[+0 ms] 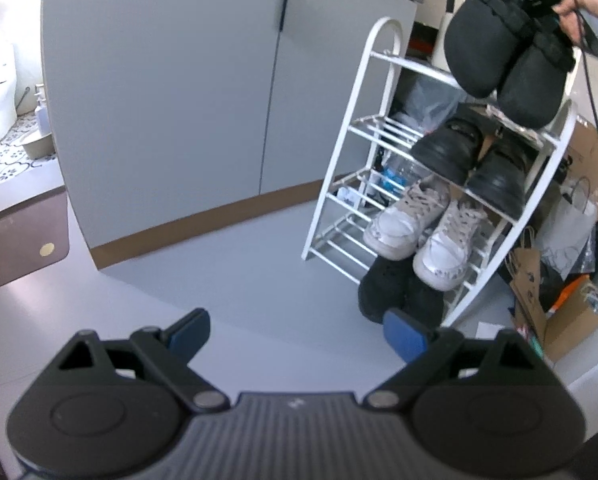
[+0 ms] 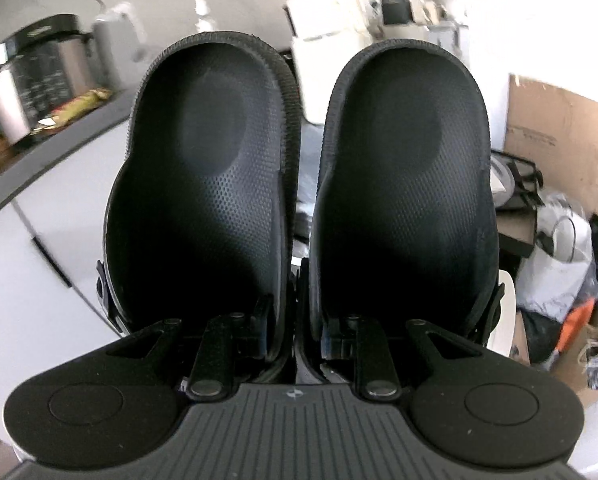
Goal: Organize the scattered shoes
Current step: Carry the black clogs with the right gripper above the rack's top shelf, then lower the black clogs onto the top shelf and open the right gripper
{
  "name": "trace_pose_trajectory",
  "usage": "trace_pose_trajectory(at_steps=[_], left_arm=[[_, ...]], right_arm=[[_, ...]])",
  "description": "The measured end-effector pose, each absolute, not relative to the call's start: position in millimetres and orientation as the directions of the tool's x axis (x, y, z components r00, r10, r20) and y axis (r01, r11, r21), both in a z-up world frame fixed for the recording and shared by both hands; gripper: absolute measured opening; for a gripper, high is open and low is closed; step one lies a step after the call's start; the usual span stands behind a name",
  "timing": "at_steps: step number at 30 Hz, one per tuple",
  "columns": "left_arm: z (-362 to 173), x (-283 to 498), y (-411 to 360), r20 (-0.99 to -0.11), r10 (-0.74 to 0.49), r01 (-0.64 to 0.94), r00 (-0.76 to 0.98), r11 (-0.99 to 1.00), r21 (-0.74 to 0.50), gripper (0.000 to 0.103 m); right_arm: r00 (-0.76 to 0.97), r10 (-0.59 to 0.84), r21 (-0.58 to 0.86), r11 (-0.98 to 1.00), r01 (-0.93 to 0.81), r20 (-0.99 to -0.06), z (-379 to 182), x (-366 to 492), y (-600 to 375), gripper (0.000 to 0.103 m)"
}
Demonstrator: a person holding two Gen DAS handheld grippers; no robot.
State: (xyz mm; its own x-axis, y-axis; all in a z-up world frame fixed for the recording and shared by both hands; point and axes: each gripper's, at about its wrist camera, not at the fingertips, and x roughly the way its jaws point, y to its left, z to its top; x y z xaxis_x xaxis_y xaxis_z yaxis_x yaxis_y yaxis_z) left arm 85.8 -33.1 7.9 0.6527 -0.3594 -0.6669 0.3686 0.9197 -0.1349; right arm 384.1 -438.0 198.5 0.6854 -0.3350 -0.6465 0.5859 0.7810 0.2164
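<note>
The left gripper (image 1: 297,334) hung spread apart over the grey floor (image 1: 227,264). The right gripper (image 2: 297,336) was clamped on 2 black clogs (image 2: 299,184), held soles-up. Beyond, they hovered just above the white shoe rack (image 1: 383,132), over black shoes (image 1: 471,164) and white sneakers (image 1: 423,236).

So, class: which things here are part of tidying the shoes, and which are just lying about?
Part of the job:
black clogs, held by the right gripper
white rack
black shoes
white sneakers

Lying about:
cardboard box
paper bags
grey cabinet
</note>
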Motion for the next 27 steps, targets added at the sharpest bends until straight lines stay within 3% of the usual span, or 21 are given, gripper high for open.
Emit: trace_pose_trajectory(at_steps=[12,27], left_arm=[[-20,102,-29,-0.758,-0.296,0.326,0.582,0.938,-0.116,0.095],[-43,111,-43,-0.822,-0.272,0.337,0.501,0.936,-0.105,0.095]], right_arm=[[0.559,-0.28,0.266,0.661,0.702,-0.781,197,426,-496,0.025],[0.57,-0.203,0.352,0.611,0.709,-0.796,163,459,-567,0.029]])
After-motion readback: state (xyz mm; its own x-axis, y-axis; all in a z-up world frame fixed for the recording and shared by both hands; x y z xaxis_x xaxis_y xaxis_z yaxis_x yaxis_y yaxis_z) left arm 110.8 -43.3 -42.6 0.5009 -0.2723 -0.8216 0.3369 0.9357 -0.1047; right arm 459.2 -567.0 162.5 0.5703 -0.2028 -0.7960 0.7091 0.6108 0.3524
